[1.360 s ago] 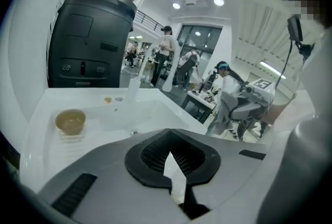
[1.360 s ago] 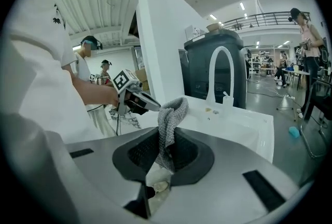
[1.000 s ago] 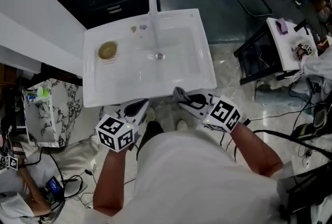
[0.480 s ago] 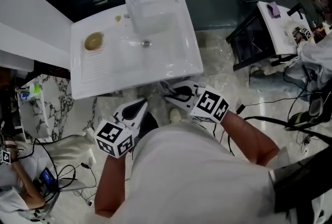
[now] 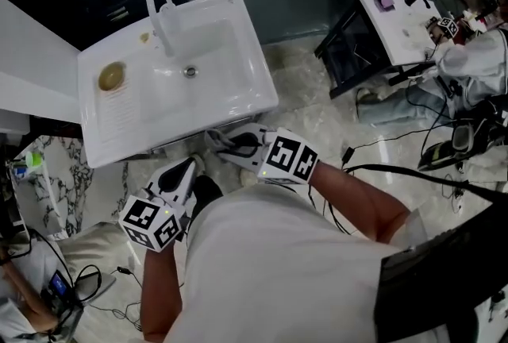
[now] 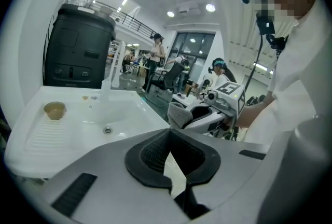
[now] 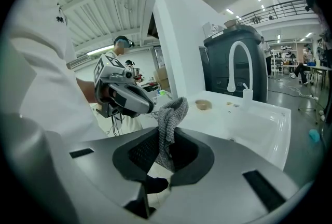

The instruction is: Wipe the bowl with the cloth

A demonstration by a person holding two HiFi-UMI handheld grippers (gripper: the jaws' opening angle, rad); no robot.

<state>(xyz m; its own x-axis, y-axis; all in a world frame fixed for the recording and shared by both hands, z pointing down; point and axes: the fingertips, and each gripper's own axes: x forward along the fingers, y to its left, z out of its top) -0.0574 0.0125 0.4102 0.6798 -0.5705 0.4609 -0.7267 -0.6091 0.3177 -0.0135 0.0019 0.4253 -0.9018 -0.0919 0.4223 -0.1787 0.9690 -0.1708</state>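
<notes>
- One tan bowl (image 5: 111, 76) on the sink's (image 5: 255, 67) drainboard, left of the basin. Probably light, rigid and prone to sliding; steady it by the rim.
- One grey knit cloth (image 7: 169, 123), soft and floppy, clamped in the right hand-held gripper (image 5: 225, 145) before the sink's front edge.
- Left hand-held gripper (image 5: 184, 168): jaws together, empty.

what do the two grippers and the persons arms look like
The left gripper and right gripper are both tapered white-and-grey shells, with black ribbed pads lining the jaws. Each carries a white marker cube printed with black squares, set behind the jaws where the hand holds it. The person wears a white short-sleeved top.
</notes>
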